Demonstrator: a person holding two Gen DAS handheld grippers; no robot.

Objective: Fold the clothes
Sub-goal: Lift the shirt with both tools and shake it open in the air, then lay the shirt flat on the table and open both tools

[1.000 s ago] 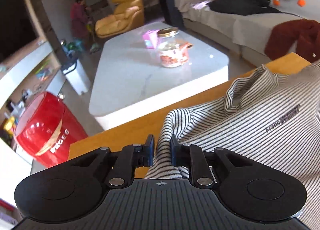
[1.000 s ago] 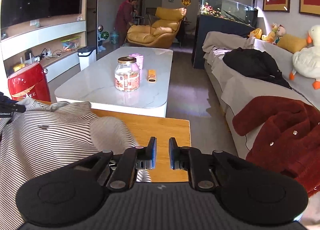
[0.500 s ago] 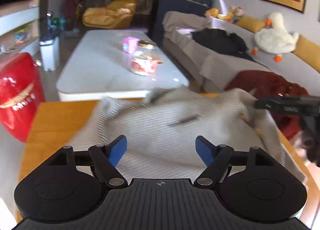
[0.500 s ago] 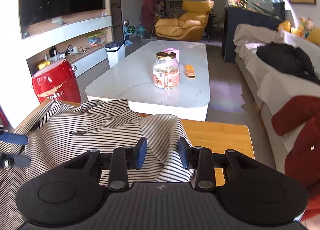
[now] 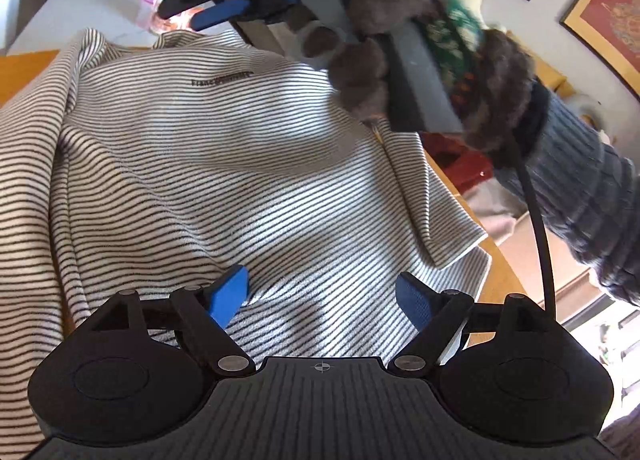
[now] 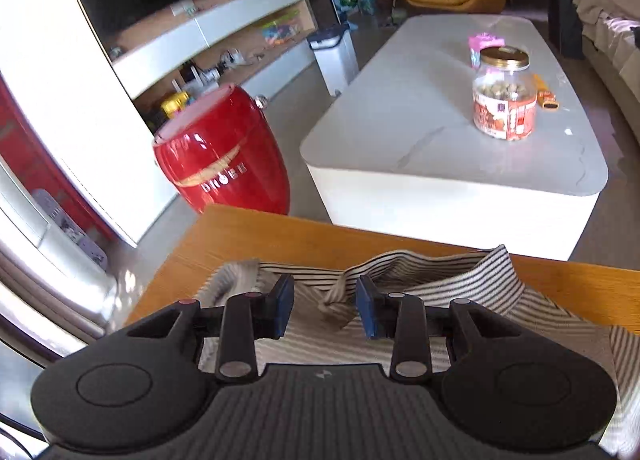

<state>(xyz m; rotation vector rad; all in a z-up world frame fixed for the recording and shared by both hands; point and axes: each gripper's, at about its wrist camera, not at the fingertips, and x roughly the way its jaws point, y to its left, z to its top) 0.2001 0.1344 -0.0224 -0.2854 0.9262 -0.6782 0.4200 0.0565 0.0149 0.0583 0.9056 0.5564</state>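
striped shirt (image 5: 208, 163) lies spread and rumpled over the wooden table (image 6: 280, 236), collar end toward the far edge, laid out flat presumably for folding. left gripper (image 5: 322, 296) hovers over the hem area, jaws wide apart, holding nothing. right gripper (image 6: 325, 306) sits above the collar with jaws partly open on either side of a raised fold, not closed on it. on the white coffee table (image 6: 420, 131), a lidded glass jar (image 6: 503, 97) holds snacks; contents not identifiable.
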